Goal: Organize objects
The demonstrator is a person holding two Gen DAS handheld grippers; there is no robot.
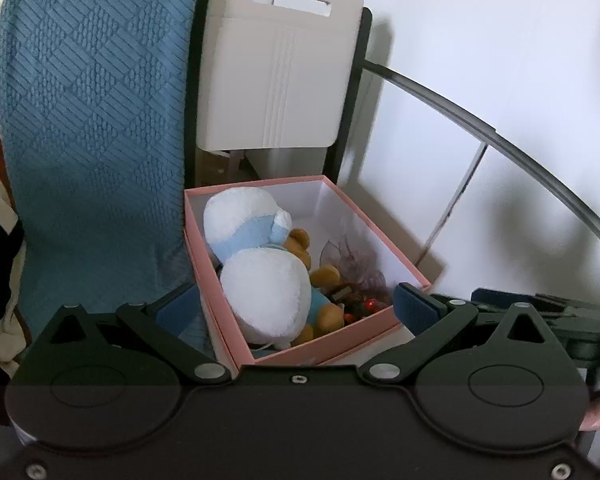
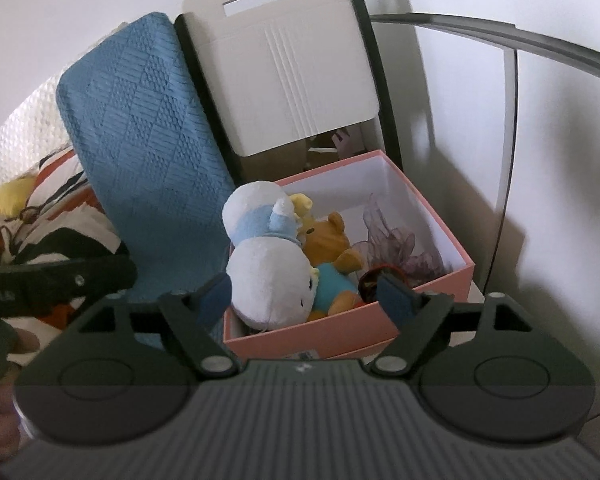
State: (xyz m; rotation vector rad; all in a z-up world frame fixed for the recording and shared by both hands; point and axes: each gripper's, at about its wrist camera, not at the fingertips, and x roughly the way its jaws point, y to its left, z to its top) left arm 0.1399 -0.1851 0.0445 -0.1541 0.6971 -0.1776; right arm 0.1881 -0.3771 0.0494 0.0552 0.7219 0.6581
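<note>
I see both my left gripper and right gripper released and holding nothing, spread before the pink box, where the white plush lies beside the bear.

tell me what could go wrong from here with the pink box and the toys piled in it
1. The white plush rises above the rim of the pink box; tilting or bumping the box could tip it out.
2. The right gripper is open with its fingers straddling the near wall, so closing might snag the plush or the orange bear.
3. The left gripper also straddles the box, and the two could collide.
</note>
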